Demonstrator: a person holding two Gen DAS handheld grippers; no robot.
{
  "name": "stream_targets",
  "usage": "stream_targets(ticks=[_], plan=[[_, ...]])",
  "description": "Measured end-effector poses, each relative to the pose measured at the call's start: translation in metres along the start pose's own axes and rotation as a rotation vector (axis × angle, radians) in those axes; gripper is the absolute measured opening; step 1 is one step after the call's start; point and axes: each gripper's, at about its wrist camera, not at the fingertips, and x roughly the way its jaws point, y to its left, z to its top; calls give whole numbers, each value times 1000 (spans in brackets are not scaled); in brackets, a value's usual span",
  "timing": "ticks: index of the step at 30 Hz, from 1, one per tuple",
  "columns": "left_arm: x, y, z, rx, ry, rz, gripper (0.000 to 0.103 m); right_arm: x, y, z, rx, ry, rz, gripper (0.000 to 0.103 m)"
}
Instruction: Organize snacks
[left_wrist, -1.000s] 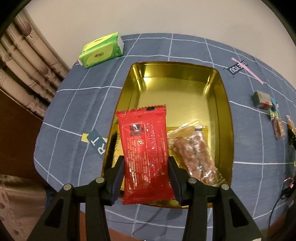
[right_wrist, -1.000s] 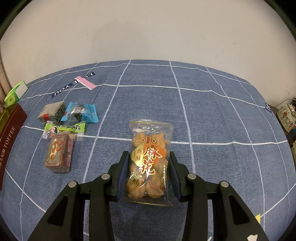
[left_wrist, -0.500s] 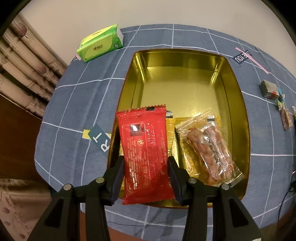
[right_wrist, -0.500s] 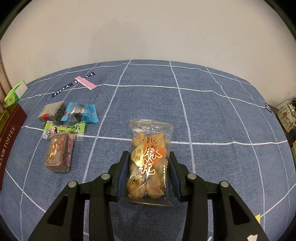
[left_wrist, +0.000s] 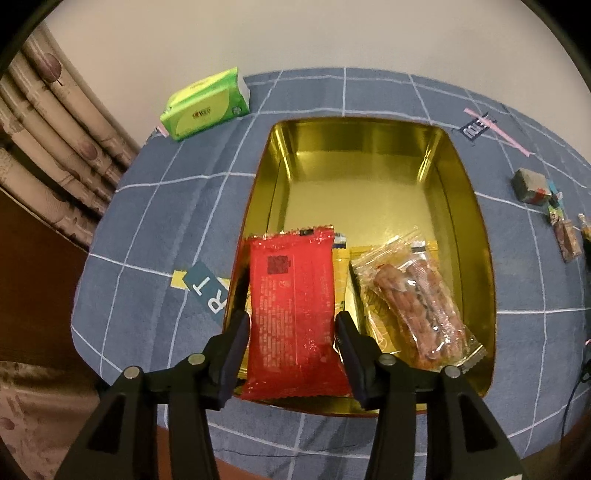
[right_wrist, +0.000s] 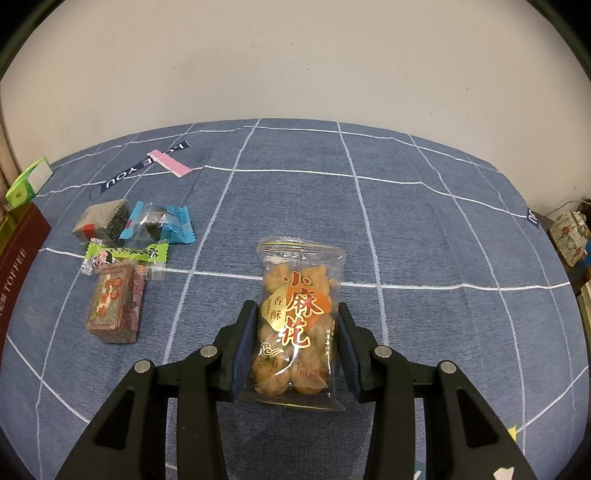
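A red packet (left_wrist: 293, 314), glossy with crimped ends and fine print on its face, is clamped between the jaws of the left gripper (left_wrist: 291, 332), held over the near left part of a gold tin (left_wrist: 476, 221). Inside the tin, a clear bag of brown sticks (left_wrist: 413, 299) is seen at the near right, with a yellow packet (left_wrist: 340, 266) partly hidden beneath the red one; the far half of the tin is bare metal. A clear bag of fried twists (right_wrist: 297, 325), printed with red and gold characters, is gripped by the right gripper (right_wrist: 297, 339), jaws narrowed onto its sides; whether it is lifted off the cloth cannot be told. A blue tablecloth (right_wrist: 424, 240) with white grid lines covers the round table. A cluster of small sweets lies to the left in the right wrist view: a grey block (right_wrist: 101, 221), a blue candy (right_wrist: 159, 223), a green candy (right_wrist: 127, 253) and a brown box (right_wrist: 114, 302). A green tissue pack (left_wrist: 205, 103) rests at the far left near a curtain (left_wrist: 51, 147), and a plain wall (right_wrist: 295, 55) stands behind. The cloth right of the twists is open to the table edge.
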Motion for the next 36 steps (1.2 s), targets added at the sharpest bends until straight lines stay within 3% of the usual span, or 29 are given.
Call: stream_targets(ticks=[10, 20, 25, 30, 36], plan=[[-17, 12, -6, -63, -86, -40, 58, -1, 7, 3, -31, 19, -38, 35], [-35, 19, -21, -66, -218, 22, 58, -1, 15, 10, -25, 65, -94, 35], [-40, 39, -25, -135, -237, 15, 58, -22, 18, 17, 8, 46, -111, 34], [-37, 58, -27, -207, -220, -8, 59, -53, 36, 30, 18, 16, -72, 35], [-33, 68, -28, -252, -202, -5, 59, -82, 103, 40, -35, 0, 86, 35]])
